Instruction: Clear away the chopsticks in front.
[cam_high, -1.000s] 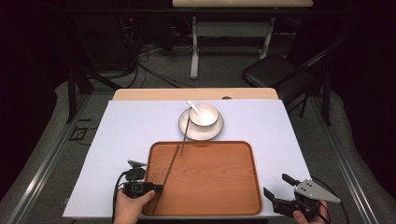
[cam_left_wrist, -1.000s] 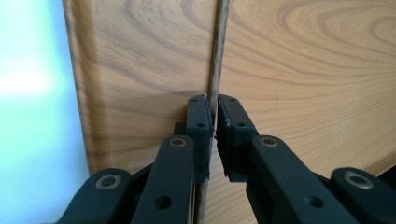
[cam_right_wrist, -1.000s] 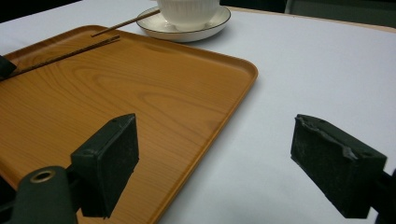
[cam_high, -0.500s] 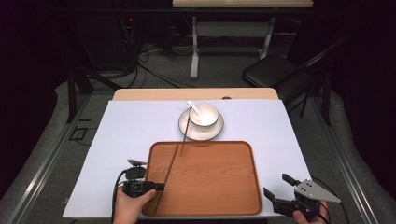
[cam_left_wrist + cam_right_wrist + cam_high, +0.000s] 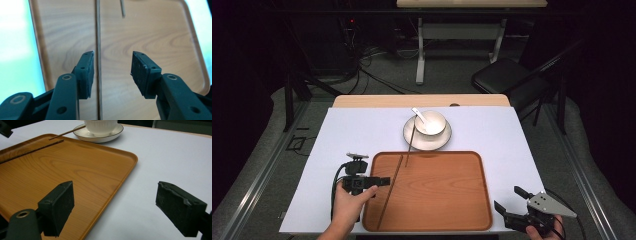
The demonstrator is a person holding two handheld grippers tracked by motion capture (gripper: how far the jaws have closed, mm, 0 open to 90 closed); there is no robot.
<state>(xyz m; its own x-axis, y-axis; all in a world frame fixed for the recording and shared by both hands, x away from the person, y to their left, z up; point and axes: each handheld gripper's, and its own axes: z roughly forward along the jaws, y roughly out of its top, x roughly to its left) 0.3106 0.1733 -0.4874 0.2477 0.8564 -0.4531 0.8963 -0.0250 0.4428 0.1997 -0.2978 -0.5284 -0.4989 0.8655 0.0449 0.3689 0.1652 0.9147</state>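
A thin dark chopstick (image 5: 390,192) lies lengthwise on the left part of the wooden tray (image 5: 447,200). My left gripper (image 5: 379,181) hovers over it. In the left gripper view its jaws have just been opening. The chopstick (image 5: 98,30) runs between them close to the left pad, and neither pad presses on it. A second chopstick (image 5: 410,142) leans from the white saucer (image 5: 443,141) onto the tray's far edge. On the saucer stands a white bowl (image 5: 432,125) holding a spoon (image 5: 419,114). My right gripper (image 5: 508,199) rests open near the tray's front right corner, with nothing between its fingers.
A pale cloth (image 5: 502,135) covers the table, with bare strips left and right of the tray. The right gripper view looks along the tray's (image 5: 75,170) right rim toward the saucer (image 5: 105,136). A black chair (image 5: 499,80) stands on the floor beyond the table.
My left gripper's jaws have spread apart and the gripper has lifted slightly off the tray, leaving the chopstick lying on it. The right gripper has stayed where it was.
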